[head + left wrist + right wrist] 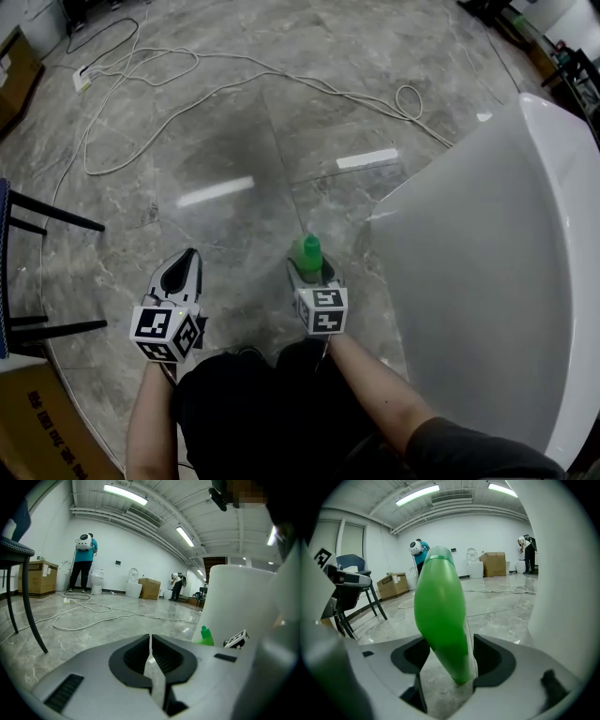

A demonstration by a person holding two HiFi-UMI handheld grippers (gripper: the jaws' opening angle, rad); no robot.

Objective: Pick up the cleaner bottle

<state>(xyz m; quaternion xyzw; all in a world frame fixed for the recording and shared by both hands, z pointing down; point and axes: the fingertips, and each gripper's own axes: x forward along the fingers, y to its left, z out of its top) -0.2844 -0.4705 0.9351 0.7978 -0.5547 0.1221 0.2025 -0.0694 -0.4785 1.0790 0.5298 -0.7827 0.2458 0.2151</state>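
Though part-open, right claw on cleaner bottle

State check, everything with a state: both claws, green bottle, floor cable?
left claw: shut, nothing between the jaws.
right claw: shut on the cleaner bottle.
cleaner bottle: clamped between the right claw's jaws, tilted.
cable: loose, sprawled in loops on the floor.

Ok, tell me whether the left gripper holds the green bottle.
No, the left gripper is shut on nothing; the green bottle sits in the right gripper.
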